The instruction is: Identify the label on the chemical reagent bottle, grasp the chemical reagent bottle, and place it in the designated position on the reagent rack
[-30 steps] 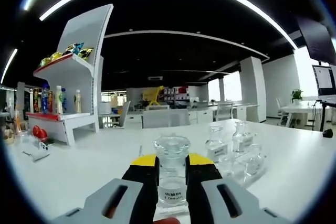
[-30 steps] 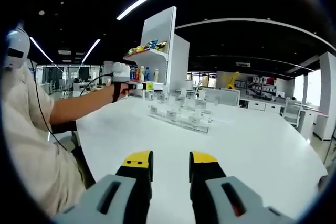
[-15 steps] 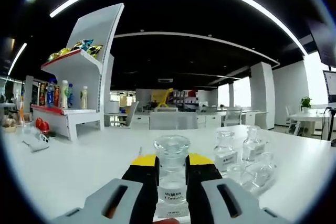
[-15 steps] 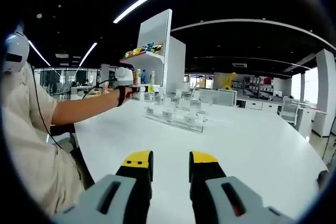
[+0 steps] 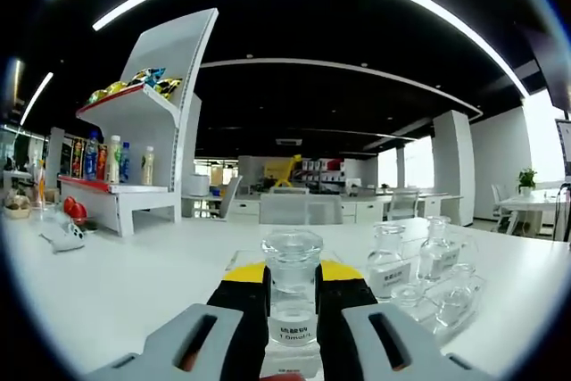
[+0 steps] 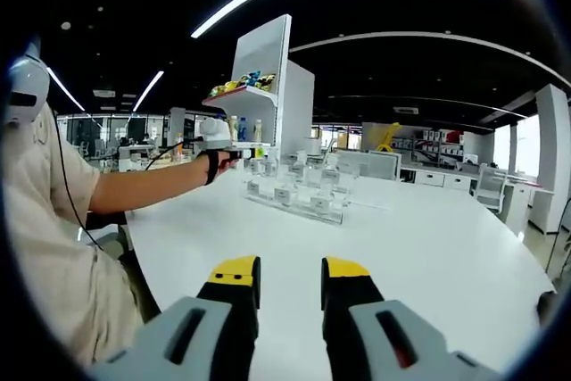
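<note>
In the left gripper view my left gripper (image 5: 292, 279) is shut on a clear glass reagent bottle (image 5: 292, 296) with a round stopper and a white label low on its body. The bottle stands upright between the yellow-tipped jaws, just above the near end of the clear reagent rack (image 5: 419, 296), where other labelled glass bottles (image 5: 389, 259) stand to the right. In the right gripper view my right gripper (image 6: 290, 276) is open over the white table (image 6: 428, 256) with nothing between its fingers. Far ahead lies the reagent rack (image 6: 299, 198), with the person's outstretched arm (image 6: 147, 186) holding the left gripper (image 6: 234, 151) at its left end.
A white shelf unit (image 5: 134, 158) with coloured drink bottles and snack packs stands at the table's back left. Small red objects (image 5: 75, 212) and a white tool (image 5: 61, 236) lie near it. The person's body (image 6: 45, 238) is at the left of the right gripper view.
The left gripper with the bottle has risen and levelled out, so the rack bottles sit lower to its right. In the right gripper view the person's arm has drifted slightly toward the rack.
</note>
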The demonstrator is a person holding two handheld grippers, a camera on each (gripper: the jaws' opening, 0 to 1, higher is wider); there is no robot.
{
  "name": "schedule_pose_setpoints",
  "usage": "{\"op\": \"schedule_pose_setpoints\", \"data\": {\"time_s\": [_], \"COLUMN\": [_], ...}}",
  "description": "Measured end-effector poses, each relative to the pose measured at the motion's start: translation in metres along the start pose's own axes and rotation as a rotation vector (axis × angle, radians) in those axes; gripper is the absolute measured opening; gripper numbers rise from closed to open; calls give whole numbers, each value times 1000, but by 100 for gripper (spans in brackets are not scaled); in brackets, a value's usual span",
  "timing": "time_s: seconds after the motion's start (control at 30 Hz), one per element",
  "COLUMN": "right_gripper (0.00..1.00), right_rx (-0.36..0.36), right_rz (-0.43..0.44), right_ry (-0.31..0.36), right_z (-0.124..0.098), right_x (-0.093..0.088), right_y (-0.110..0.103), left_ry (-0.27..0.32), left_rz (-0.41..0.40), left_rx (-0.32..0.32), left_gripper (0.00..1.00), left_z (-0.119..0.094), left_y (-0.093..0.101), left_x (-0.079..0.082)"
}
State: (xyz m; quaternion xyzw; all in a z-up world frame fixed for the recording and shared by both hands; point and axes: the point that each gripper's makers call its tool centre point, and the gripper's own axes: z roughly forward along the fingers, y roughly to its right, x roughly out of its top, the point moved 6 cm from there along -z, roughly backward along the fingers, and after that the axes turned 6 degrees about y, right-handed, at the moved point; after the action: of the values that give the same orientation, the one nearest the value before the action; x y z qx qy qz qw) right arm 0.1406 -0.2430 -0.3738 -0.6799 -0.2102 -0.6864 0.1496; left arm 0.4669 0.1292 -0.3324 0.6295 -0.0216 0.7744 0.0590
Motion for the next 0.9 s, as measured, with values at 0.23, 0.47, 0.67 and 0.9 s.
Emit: {"op": "schedule_pose_setpoints", "data": {"time_s": [0.23, 0.47, 0.67, 0.9], "right_gripper": [27, 27, 27, 27], "right_rx": [-3, -9, -10, -4], "right_rz": [1, 2, 2, -1], "right_ry": [2, -1, -4, -11], "right_z": [-1, -2, -1, 2], "right_x": [0, -2, -1, -2], "right_y": [2, 5, 6, 4], "left_ry": [4, 4, 8, 0], "left_rz": [24, 33, 33, 30], "left_rx": [-6, 0, -2, 0], "left_gripper": [20, 20, 20, 20], "left_z": [0, 2, 3, 4], "left_y": [2, -4, -5, -8], "left_x": [-6, -10, -13, -19]}}
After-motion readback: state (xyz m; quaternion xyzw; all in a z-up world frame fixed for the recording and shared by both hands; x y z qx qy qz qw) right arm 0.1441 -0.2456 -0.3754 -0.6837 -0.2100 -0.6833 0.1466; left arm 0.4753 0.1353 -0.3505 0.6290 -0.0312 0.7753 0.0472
